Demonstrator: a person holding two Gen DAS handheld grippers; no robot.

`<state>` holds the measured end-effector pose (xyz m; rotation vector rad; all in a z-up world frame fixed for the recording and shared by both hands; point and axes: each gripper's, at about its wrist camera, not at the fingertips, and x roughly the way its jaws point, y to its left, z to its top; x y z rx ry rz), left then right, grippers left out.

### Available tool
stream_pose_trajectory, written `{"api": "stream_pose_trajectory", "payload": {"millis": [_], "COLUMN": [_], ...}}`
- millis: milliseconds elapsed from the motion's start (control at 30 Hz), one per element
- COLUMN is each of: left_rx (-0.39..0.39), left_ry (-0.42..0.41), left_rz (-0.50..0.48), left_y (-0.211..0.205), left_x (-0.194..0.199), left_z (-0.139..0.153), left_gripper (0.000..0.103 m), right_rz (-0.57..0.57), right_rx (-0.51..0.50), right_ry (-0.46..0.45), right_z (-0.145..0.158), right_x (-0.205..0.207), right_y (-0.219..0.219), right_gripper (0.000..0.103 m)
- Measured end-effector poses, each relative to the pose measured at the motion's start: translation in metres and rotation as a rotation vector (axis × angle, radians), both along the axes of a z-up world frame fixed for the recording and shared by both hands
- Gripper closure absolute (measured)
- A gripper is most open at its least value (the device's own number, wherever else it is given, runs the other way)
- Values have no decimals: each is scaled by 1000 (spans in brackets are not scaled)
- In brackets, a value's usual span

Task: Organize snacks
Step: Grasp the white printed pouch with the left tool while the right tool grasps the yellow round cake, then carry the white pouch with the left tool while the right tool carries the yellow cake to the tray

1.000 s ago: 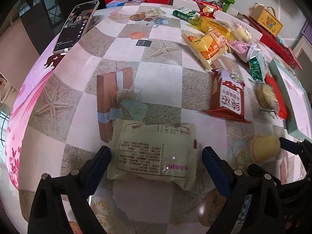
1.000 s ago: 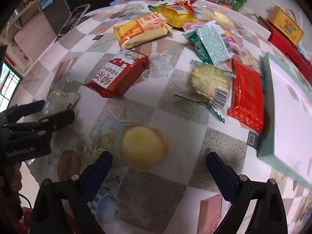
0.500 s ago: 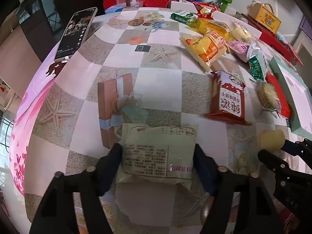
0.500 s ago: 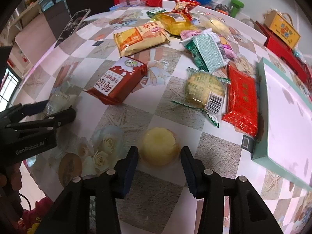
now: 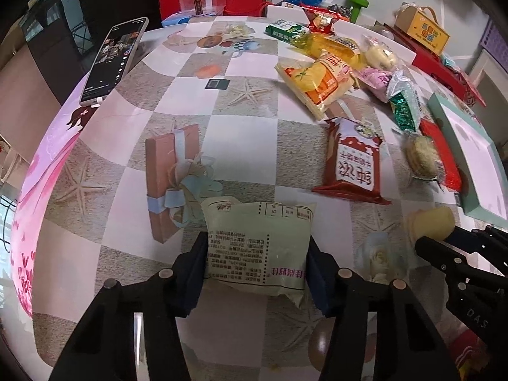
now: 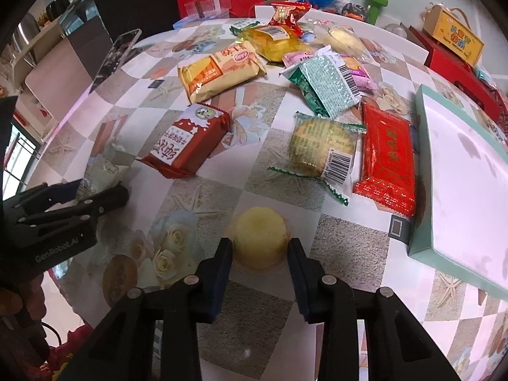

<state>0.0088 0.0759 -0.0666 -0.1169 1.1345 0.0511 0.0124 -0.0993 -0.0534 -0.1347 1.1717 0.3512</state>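
Beside teal box (image 6: 425, 247): loose snack packets (image 6: 320, 152).

Pale green packet (image 5: 257, 247) lies flat on the checkered cloth, printed back up, pinched at both sides. Round yellow cake (image 6: 260, 238) in clear wrap sits near the table's edge, squeezed too. Beyond them, a red pack (image 6: 184, 143), a yellow bag (image 6: 219, 73) and more snacks lie scattered.

Pale green packet (image 5: 257, 247), yellow cake (image 6: 260, 238), grey-and-white checked tablecloth (image 5: 241, 133).
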Motion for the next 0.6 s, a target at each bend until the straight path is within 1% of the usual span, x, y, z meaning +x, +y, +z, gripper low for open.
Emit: {"api": "stream_pose_trajectory", "payload": {"millis": [267, 300, 333, 433, 600], "left_rx": [-29, -31, -32, -35, -37], "left_ry": [-1, -2, -5, -13, -3], "left_rz": [-10, -11, -12, -19, -27], "left_y": [-5, -5, -6, -7, -8], "left_x": [-1, -1, -2, -2, -2], "left_z": [6, 7, 9, 12, 12], "left_gripper": [47, 47, 47, 47, 47], "right_rz": [-9, -11, -11, -11, -10], "right_rx": [29, 32, 35, 42, 40], "right_ry": [-2, -5, -8, -12, -1], "right_z": [3, 4, 5, 7, 3], "right_x": [-1, -1, -1, -1, 0], "right_y": [-5, -6, -6, -7, -7], "right_gripper": [66, 67, 70, 70, 70]}}
